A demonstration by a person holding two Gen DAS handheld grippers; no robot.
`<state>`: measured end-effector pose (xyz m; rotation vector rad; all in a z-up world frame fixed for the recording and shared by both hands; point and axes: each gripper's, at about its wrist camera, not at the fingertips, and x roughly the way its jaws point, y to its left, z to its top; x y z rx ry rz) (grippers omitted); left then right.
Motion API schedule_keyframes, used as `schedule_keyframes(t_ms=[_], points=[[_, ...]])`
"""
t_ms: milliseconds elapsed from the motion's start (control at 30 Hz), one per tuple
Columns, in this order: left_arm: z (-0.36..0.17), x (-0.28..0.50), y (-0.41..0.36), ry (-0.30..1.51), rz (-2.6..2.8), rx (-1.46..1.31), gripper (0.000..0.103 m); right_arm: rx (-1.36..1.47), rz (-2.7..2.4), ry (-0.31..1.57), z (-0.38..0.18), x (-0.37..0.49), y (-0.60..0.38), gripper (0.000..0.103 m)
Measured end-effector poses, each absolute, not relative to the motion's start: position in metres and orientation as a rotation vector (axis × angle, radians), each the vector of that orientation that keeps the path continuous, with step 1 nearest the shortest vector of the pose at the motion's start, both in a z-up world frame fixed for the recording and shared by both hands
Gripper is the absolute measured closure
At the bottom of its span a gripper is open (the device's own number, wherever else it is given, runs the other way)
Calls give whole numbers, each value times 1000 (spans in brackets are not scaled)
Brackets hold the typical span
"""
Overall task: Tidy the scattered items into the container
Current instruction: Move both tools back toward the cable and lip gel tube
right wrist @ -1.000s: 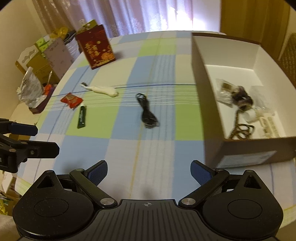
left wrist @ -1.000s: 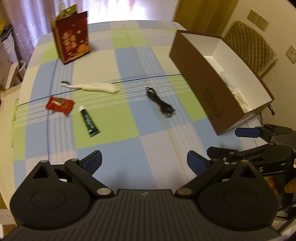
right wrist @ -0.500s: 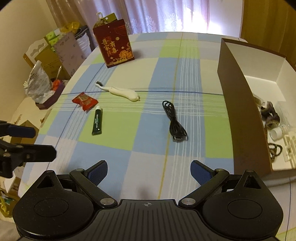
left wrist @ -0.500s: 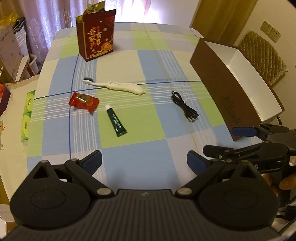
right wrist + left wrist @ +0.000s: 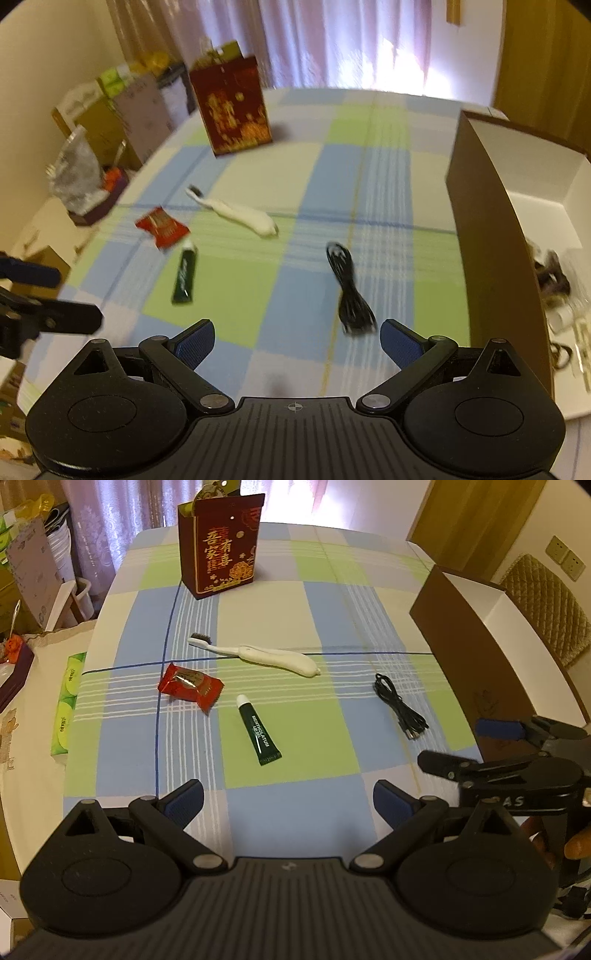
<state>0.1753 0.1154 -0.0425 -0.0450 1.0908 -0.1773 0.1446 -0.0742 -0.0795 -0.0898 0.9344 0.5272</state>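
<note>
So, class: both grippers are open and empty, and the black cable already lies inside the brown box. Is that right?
Not quite. The black cable still lies on the checked tablecloth, outside the brown box, as the left wrist view shows. The left gripper and right gripper are indeed open and empty.

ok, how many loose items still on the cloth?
4: toothbrush farthest back, candy on the left, green tube in the middle, black cable nearest the box.
</note>
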Motion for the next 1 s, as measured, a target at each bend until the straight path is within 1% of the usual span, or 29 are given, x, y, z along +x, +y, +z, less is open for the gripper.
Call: schedule_keyframes(t_ms=[167,333,500,867,900,933,967,1000], points=[[-50,182,116,1099,-145,-48,6,-78,541,892,-88,155,-76,2],[-65,192,119,1109,-101,-44,6,-122,532,933,-102,167,-77,2],[-81,207,121,1131,-70,-34,7,-56,506,1007,-116,186,-83,2],[-97,232,116,1151,-58,-15,7,-71,530,977,-126,203,-81,4],[-98,233,116,1152,-58,-13,7,-75,534,975,-128,206,-81,12],[-100,235,116,1154,-58,-12,7,-75,531,981,-131,208,-81,37],[-101,237,116,1156,-58,-12,7,-70,523,991,-134,211,-81,49],[-102,238,116,1158,-58,-11,7,-63,516,999,-137,214,-82,49]])
